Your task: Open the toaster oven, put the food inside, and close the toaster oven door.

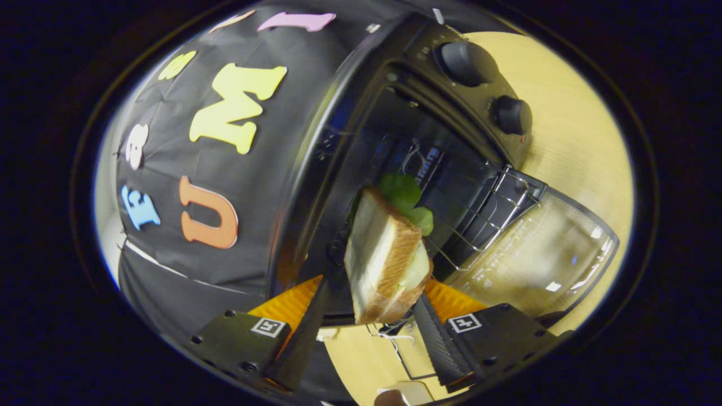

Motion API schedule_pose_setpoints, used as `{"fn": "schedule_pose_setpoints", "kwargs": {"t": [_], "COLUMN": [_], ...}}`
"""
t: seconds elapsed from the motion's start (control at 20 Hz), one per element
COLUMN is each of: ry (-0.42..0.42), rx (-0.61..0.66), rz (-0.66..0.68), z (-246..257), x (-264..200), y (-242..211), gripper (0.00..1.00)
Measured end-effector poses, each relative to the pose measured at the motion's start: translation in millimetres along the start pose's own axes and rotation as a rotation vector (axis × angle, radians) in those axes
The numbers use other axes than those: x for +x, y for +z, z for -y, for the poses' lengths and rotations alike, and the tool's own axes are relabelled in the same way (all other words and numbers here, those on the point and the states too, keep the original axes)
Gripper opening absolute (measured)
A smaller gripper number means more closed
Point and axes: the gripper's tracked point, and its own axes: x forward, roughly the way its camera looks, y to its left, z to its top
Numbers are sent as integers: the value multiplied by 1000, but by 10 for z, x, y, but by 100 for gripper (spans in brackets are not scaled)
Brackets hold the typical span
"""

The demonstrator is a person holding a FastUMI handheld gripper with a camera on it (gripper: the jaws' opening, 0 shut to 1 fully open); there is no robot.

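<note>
Toasted crust faces me: I have the sandwich [389, 259] pinched edge-on between my gripper [369, 332] fingers, which are closed partway onto its two bread faces, lettuce poking out ahead. I carry it on edge at the toaster oven [428, 118] mouth, whose glass door [541, 254] lies dropped open, so it should clear onto the wire rack [496, 208].

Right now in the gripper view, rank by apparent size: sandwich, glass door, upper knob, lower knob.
1. Glass door, open.
2. Sandwich, held in the tool; nearness to the camera inflates it.
3. Upper knob and lower knob: too alike to rank.
</note>
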Motion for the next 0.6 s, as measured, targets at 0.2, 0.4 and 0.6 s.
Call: {"fn": "schedule_pose_setpoints", "kwargs": {"t": [0.2, 0.4, 0.6], "ry": [-82, -110, -124], "rx": [-170, -337, -500], "rz": [-85, -90, -49], "z": [55, 28, -14], "x": [-242, -681, -1183], "y": [-229, -331, -357], "gripper": [92, 96, 98]}}
